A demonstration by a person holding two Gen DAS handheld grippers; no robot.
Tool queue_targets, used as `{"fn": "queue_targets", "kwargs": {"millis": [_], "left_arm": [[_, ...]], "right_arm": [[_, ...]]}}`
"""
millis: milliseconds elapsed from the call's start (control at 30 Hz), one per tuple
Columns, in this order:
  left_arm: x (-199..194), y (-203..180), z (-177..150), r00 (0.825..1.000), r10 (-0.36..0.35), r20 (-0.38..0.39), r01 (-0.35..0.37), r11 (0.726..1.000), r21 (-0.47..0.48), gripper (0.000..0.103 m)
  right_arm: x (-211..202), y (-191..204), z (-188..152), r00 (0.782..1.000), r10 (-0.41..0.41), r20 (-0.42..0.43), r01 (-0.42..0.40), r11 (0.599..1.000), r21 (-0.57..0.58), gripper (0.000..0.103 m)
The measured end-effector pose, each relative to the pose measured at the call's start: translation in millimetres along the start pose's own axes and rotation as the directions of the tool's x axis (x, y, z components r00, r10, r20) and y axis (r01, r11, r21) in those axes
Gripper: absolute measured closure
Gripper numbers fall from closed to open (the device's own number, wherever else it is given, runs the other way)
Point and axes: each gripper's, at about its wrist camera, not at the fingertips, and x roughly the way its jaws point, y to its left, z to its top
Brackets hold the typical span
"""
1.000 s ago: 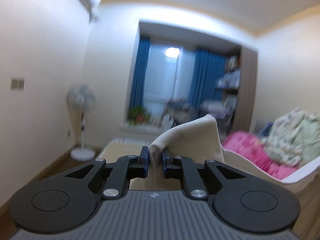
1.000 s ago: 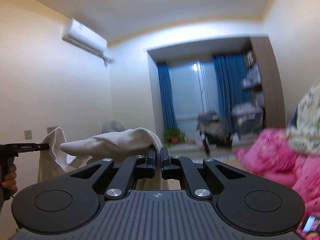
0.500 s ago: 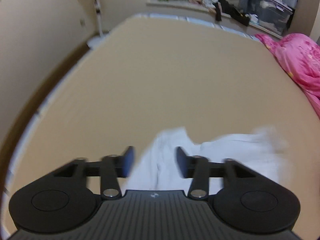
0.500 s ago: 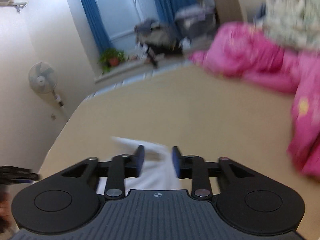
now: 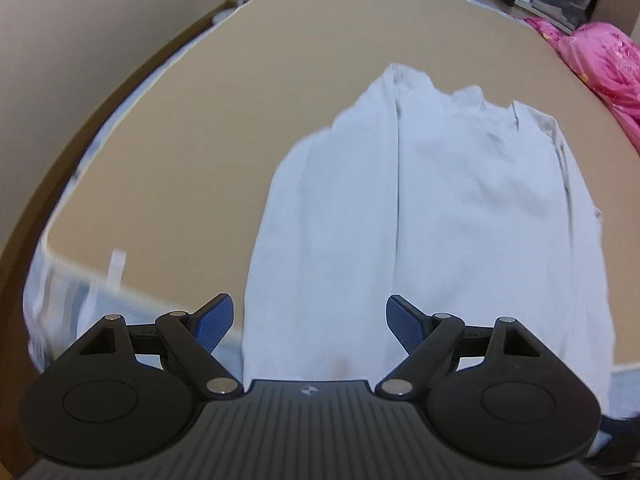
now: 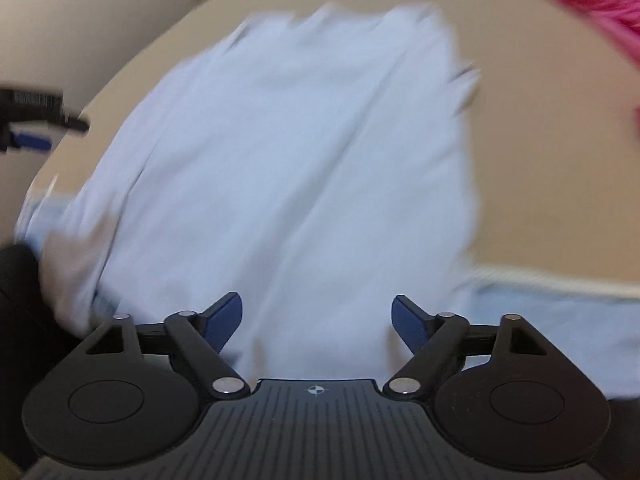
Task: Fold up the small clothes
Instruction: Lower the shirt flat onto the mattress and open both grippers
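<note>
Fingers on your left gripper (image 5: pixel 309 321) and right gripper (image 6: pixel 317 320) are standing wide apart, having just been opening, gripping nothing. Motion is blurring your right view, and the gripper bodies are hiding the near hem. Your white garment (image 5: pixel 432 216) is lying spread lengthwise on the tan bed (image 5: pixel 224 120), creased down its middle.

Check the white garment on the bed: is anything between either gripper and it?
Nothing visible. The white garment lies spread on the tan bed surface directly ahead of the open left gripper and right gripper, whose jaws have just been opening. The pink blanket sits off at the far side.
</note>
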Motion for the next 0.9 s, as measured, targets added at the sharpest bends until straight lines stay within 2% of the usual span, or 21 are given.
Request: {"fn": "queue_targets", "kwargs": {"millis": [67,100,133,167,233,333,400,433,533,567,633,700,733,767,900], "left_arm": [[-15.7,13.3,-18.3,1.000,-0.004,-0.008,0.004,1.000,0.007,0.015],[-21.0,12.4,-21.8,1.000,0.000,-0.002,0.000,1.000,0.022,0.015],[-25.9,11.9,-23.9,1.000,0.010,0.008,-0.010,0.999,0.037,0.015],[-29.8,11.0,-24.7,1.000,0.023,0.019,-0.023,0.999,0.048,0.015],[-38.6,11.0,-22.6,0.999,0.035,0.038,-0.037,0.998,0.050,0.015],[-59.8,16.2,-21.7,0.998,0.037,0.054,-0.040,0.998,0.041,0.015],[-63.8,13.1,-17.0,0.997,0.046,0.065,-0.048,0.998,0.032,0.015],[-65.5,11.8,-15.0,0.997,0.044,0.068,-0.046,0.999,0.026,0.015],[-71.1,11.4,-13.1,0.998,0.026,0.066,-0.026,1.000,0.000,0.015],[-71.0,10.8,-13.8,0.998,0.021,0.062,-0.021,1.000,0.000,0.014],[-67.6,8.2,-16.5,0.998,0.035,0.050,-0.035,0.999,0.005,0.013],[-63.3,6.7,-19.9,0.999,0.038,0.033,-0.038,0.999,0.004,0.013],[-59.9,4.7,-20.7,0.999,0.040,0.023,-0.040,0.999,0.005,0.013],[-57.7,3.2,-21.5,0.999,0.040,0.015,-0.040,0.999,0.005,0.013],[-53.3,-3.7,-23.3,0.999,0.041,0.001,-0.041,0.999,0.018,0.013]], "right_arm": [[17.7,20.3,-11.4,0.998,0.000,-0.056,-0.003,0.998,-0.057,0.018],[23.0,28.2,-15.4,0.997,-0.016,-0.070,0.010,0.996,-0.092,0.022],[27.2,30.9,-16.2,0.996,-0.047,-0.079,0.036,0.990,-0.135,0.051],[33.1,31.4,-11.0,0.991,-0.089,-0.101,0.068,0.978,-0.197,0.102],[23.1,31.7,-9.0,0.988,-0.105,-0.114,0.078,0.972,-0.221,0.103],[-17.3,13.8,9.8,0.995,-0.066,-0.074,0.049,0.976,-0.212,0.103],[-49.1,-12.3,42.4,0.993,-0.119,0.012,0.119,0.963,-0.241,0.103],[-65.5,-28.2,59.3,0.986,-0.157,0.062,0.167,0.960,-0.225,0.103],[-106.1,-86.0,109.7,0.942,-0.290,0.171,0.311,0.943,-0.114,0.103],[-118.1,-103.7,122.0,0.934,-0.300,0.193,0.320,0.944,-0.080,0.102],[-131.7,-120.5,128.3,0.935,-0.276,0.224,0.284,0.959,-0.005,0.095],[-132.2,-115.6,113.6,0.951,-0.175,0.255,0.182,0.983,-0.005,0.060],[-123.6,-107.4,98.0,0.962,-0.109,0.251,0.119,0.993,-0.026,0.032],[-117.0,-96.9,79.2,0.968,-0.067,0.243,0.080,0.996,-0.042,0.025],[-44.0,-29.6,6.6,0.994,0.041,0.101,-0.028,0.991,-0.131,0.027]]}}
